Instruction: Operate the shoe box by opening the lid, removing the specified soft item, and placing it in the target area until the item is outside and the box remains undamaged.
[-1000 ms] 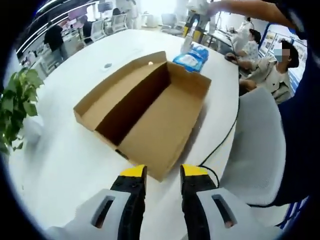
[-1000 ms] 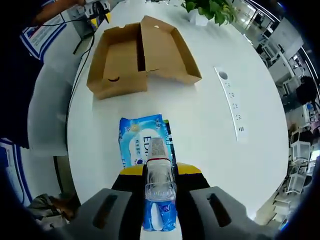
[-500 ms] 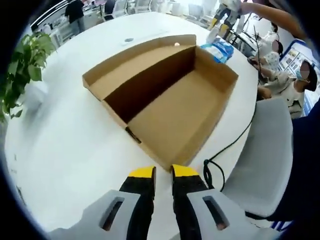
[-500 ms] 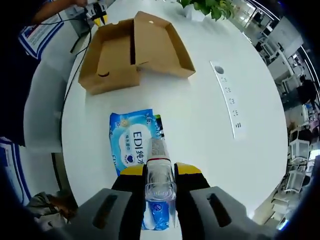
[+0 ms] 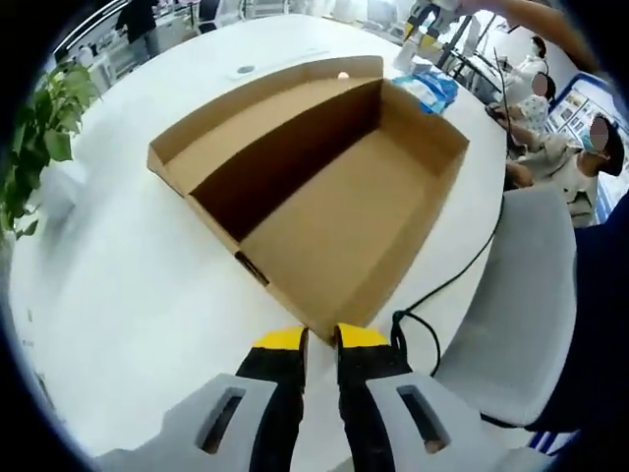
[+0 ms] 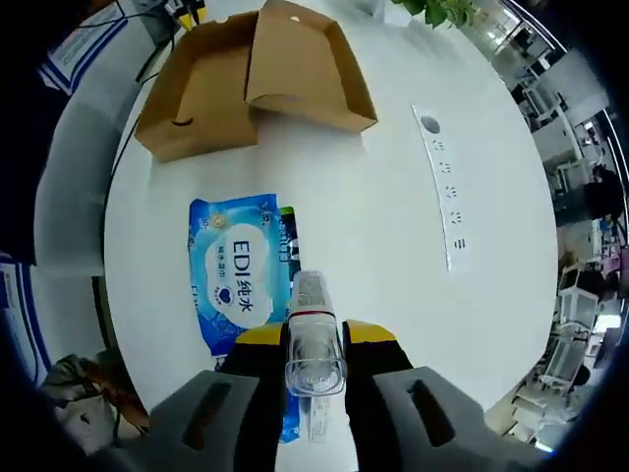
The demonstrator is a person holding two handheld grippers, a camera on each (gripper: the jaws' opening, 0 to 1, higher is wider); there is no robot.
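**Shoe box open and empty, wipes pack out on desk**

Shoe box (image 5: 324, 187) sits open on the white desk (image 5: 118, 295), lid folded back flat beside the tray; inside looks bare, no item left in it. Cardboard looks intact, no tears or crushed corners visible. Left tongs (image 5: 316, 342) are right at the box's near corner, jaws narrow w/ only a slim gap, gripping nothing; can't tell if they touch the cardboard.

Soft item, a blue wipes pack (image 6: 239, 277), lies flat on the desk, apart from the box (image 6: 251, 74) w/ bare desk between. Right tongs (image 6: 314, 339) hang over the pack's near end, clamped on a small clear bottle (image 6: 314, 346) w/ a red band, not on the pack.

Judgement: lid step done, removal done, pack appears placed outside. Left to do, at most: confirm the spot is the target area and pull both tongs away w/o knocking the box.
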